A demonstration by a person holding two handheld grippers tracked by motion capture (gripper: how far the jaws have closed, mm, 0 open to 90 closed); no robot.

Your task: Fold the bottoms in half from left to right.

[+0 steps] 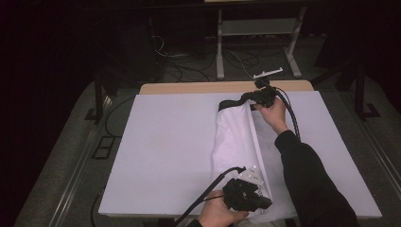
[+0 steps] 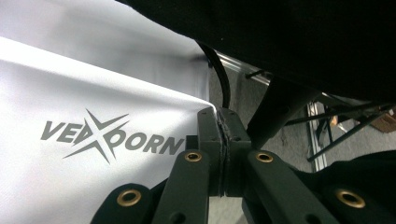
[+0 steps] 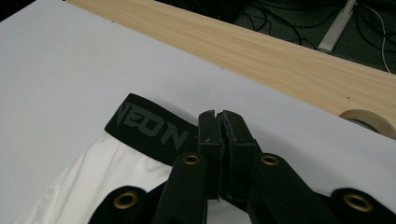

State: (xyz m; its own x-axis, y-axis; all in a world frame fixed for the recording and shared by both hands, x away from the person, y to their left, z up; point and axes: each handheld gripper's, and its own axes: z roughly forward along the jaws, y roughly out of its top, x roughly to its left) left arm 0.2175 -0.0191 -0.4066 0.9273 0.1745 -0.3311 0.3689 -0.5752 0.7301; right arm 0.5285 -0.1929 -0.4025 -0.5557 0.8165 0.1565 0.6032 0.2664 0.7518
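Note:
A white garment [image 1: 236, 142] with a black waistband [image 1: 229, 102] lies lengthwise on the white table cover [image 1: 165, 151], folded along its length. My right gripper [image 1: 245, 98] is at the far end, its jaws shut on the waistband [image 3: 144, 126], which carries grey letters. In the right gripper view its jaws [image 3: 218, 116] meet over the band's edge. My left gripper [image 1: 265, 203] is at the near end, shut on the garment's hem. In the left gripper view its jaws [image 2: 219, 116] pinch the corner of the white cloth [image 2: 70, 93] beside a grey printed logo [image 2: 112, 137].
A strip of wooden tabletop [image 1: 189, 87] shows past the cover's far edge, with a roll of tape [image 3: 369, 119] on it. Beyond stand a white metal frame [image 1: 255, 28] and floor cables. A dark sleeve [image 1: 307, 179] crosses the right half of the table.

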